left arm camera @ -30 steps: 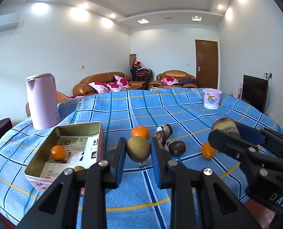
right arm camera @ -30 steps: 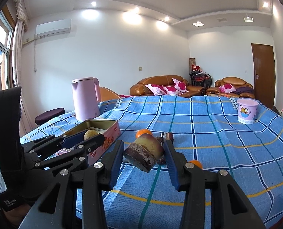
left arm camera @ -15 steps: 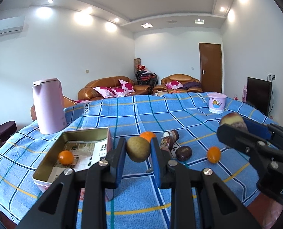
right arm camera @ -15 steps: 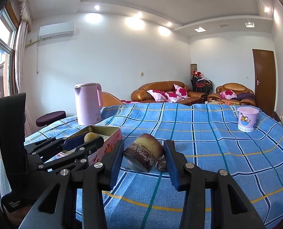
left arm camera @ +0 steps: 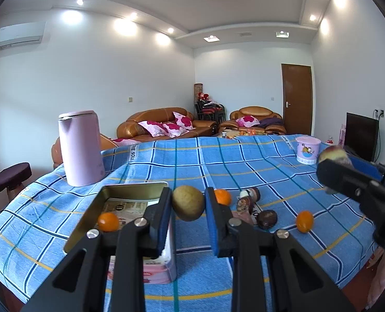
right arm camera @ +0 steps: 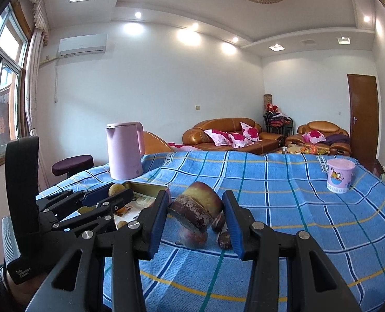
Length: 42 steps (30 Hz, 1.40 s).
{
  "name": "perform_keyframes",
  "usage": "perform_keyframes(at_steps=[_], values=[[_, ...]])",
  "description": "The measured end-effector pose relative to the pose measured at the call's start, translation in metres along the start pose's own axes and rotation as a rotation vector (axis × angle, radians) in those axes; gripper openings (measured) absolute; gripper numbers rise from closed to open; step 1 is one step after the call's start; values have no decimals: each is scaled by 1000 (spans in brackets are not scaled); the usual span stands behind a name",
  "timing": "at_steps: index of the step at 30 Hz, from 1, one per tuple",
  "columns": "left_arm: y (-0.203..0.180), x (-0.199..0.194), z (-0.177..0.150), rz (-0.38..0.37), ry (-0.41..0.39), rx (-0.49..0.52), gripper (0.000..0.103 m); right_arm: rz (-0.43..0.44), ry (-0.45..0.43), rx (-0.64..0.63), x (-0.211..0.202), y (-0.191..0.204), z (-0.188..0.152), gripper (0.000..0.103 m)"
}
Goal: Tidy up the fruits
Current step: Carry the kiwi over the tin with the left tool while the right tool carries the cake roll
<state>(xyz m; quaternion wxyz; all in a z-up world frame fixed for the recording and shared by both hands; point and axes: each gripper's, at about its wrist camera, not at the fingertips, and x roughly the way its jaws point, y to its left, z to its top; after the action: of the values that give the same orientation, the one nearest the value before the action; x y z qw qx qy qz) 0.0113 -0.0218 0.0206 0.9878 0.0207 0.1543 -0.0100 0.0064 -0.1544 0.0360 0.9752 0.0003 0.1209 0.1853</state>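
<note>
Fruit is held in both tools: the left hand-held gripper is clamped on a round, brownish-green kiwi-like fruit, raised just right of the open gold-rimmed rectangular tin box, where a small orange citrus fruit lies on printed paper. The right hand-held gripper grips a blotchy purple-and-yellow fruit above the blue checked tablecloth on the worktop. More small oranges and a dark round fruit lie loose on the cloth, right of the box. A pink electric kettle stands far left, a pink printed plastic cup far right.
</note>
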Motion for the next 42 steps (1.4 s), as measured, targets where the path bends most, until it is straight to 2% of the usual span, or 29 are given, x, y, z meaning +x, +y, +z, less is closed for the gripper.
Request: perform_keyframes(at_steps=[7, 23, 42], values=[[10, 1, 4, 18, 0, -9, 27, 27, -15, -17, 6, 7, 15, 45], [38, 27, 4, 65, 71, -31, 27, 102, 15, -48, 42, 23, 38, 45], [105, 67, 2, 158, 152, -71, 27, 178, 126, -68, 119, 59, 37, 45]])
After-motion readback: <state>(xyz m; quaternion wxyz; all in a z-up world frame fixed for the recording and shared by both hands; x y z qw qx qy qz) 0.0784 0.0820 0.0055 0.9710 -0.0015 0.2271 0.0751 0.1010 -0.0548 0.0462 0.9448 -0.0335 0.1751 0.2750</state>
